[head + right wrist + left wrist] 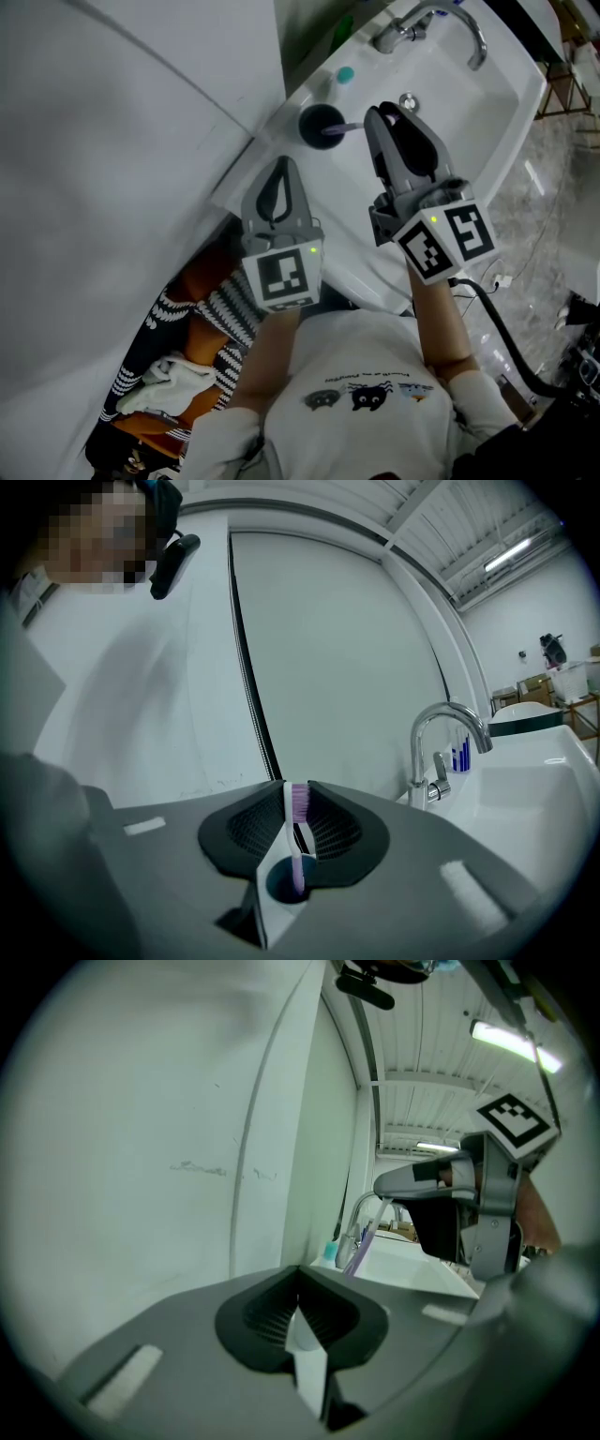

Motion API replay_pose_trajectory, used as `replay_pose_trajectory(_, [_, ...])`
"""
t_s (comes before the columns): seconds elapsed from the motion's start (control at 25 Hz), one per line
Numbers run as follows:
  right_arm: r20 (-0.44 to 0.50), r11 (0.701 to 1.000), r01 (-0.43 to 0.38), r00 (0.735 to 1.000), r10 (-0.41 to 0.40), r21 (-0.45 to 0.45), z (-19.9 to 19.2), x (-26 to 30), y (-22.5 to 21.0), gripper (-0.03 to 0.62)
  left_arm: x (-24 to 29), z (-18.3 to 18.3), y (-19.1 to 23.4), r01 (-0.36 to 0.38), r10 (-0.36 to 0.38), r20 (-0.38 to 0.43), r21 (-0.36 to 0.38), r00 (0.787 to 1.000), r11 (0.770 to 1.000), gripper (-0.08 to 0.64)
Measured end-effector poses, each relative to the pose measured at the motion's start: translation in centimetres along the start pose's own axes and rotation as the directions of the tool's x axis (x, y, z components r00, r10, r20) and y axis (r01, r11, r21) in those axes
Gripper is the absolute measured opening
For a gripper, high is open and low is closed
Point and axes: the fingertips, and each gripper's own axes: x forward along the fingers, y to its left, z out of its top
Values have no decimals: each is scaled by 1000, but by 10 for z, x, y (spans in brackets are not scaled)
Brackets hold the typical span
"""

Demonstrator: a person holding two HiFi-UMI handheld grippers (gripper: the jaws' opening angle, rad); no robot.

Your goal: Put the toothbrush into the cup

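I was at the placing step: my right gripper [295, 794] was clamped on the toothbrush [298, 808], its pads narrow around the thin handle, bristles pointing up between the jaws. In the right gripper view the lower end of the handle ran down into the dark mouth of the cup [275, 884], just below and ahead of the jaw tips. How deep it sat I could not tell. In the head view the cup [317, 120] stood on the surface at the corner of the sink [469, 103], upper middle of the frame, with the purple handle bridging from its rim to my gripper just right of it. I judged the next move to be easing the jaws apart so the toothbrush dropped in without tipping the cup. My left gripper [281, 169] waited lower left of the cup, jaws together and empty.
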Motion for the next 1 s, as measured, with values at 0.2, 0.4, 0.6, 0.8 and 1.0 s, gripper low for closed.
replay_pose_trajectory(0.2, [-9,1000,-7,1000,7,7,-6,3,2,72,0,-2,3,-2,1,4,11,1000,1000,0])
replay_pose_trajectory(0.4, [-18,1000,-9,1000,9,11,-10,6,3,72,0,-3,6,-2,2,-4,15,1000,1000,0])
replay_pose_trajectory(0.6, [-25,1000,-10,1000,11,17,-13,7,4,72,0,-4,5,-3,3,-6,7,1000,1000,0])
replay_pose_trajectory(0.8, [-33,1000,-13,999,14,28,-18,9,3,72,0,-5,6,-3,4,-4,13,1000,1000,0])
replay_pose_trajectory(1.0, [-39,999,-14,999,16,40,-22,12,3,72,0,-4,8,-13,13,-11,-6,1000,1000,0])
